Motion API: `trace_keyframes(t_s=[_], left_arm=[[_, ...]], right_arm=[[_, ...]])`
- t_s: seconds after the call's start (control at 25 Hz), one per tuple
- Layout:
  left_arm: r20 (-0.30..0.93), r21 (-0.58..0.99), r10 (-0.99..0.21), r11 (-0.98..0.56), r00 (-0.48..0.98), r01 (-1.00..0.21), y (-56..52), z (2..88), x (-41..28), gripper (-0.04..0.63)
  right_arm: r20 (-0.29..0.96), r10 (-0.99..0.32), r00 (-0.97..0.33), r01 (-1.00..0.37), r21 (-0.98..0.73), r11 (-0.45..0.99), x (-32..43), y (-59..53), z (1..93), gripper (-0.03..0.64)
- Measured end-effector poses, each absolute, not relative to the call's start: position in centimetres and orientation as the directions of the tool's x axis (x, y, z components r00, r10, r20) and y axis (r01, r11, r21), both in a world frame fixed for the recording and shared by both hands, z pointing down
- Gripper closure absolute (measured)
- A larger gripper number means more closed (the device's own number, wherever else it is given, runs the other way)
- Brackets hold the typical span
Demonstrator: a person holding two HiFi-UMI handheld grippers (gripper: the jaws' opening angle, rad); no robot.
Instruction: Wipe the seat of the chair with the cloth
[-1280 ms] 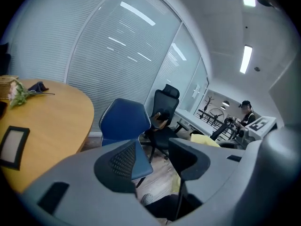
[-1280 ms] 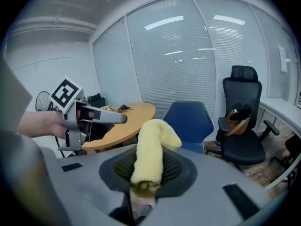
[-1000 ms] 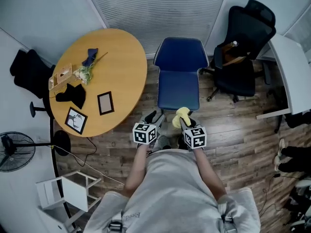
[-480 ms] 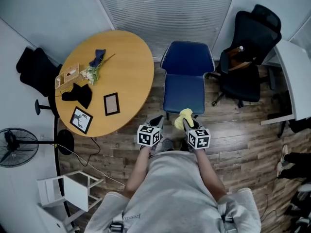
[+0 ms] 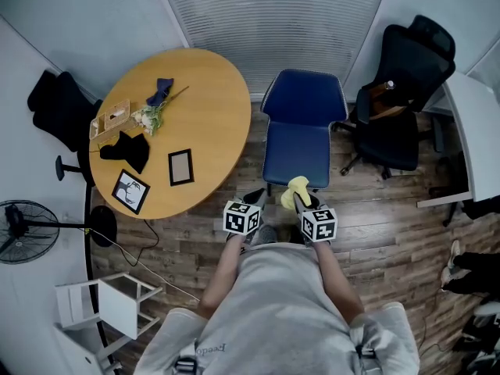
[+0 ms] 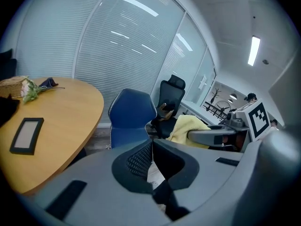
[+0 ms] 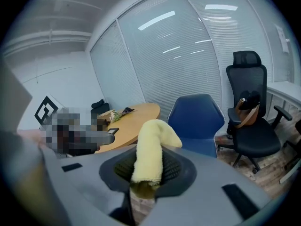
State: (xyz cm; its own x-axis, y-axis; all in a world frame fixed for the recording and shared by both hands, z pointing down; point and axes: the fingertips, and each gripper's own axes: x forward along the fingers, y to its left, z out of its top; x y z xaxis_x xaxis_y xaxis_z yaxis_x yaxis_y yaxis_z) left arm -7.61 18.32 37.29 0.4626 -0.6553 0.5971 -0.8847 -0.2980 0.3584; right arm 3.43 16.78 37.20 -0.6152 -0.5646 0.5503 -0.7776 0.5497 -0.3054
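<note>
A plank floor [image 5: 375, 233] is running under everything. At the left a round wooden counter [image 5: 207, 112] is standing, and the person [image 5: 273, 311] is standing at the bottom of the head view, facing a blue chair [image 5: 295, 151]. The chair is sitting just right of the counter, with its back toward the blinds [image 5: 273, 14]. Further right a black office chair [image 5: 398, 108] is standing with a brown bag [image 5: 379, 98] lying on it. A fan [image 5: 23, 229] and a white rack [image 5: 101, 307] are standing at the lower left.

On the counter, a frame [image 5: 180, 166] is lying near the chair side and a second frame [image 5: 130, 191] is lying near the front edge. A dark rag [image 5: 125, 151], a basket [image 5: 109, 119] and some flowers [image 5: 148, 117] are lying further back.

The person is holding both tools side by side just before the seat's front edge. The left hand-held gripper [image 6: 151, 149] is pointing toward the chair with its jaws pressed fully together and nothing between them. The right hand-held gripper [image 7: 148, 166] is clamping its jaws on the yellow cloth [image 7: 150, 145]. The cloth is sticking up out of the pads and drooping forward over them, short of the seat.
</note>
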Motion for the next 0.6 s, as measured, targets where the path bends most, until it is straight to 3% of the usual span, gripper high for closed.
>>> trace_keyframes(t_s=[0.6], left_arm=[[0.575,0.353,-0.684,-0.287,0.448,-0.891,17.0,36.7,-7.4,0.568]], right_arm=[[0.552,-0.563,-0.616,-0.778,-0.312,0.546,4.0,16.1,37.5,0.532]])
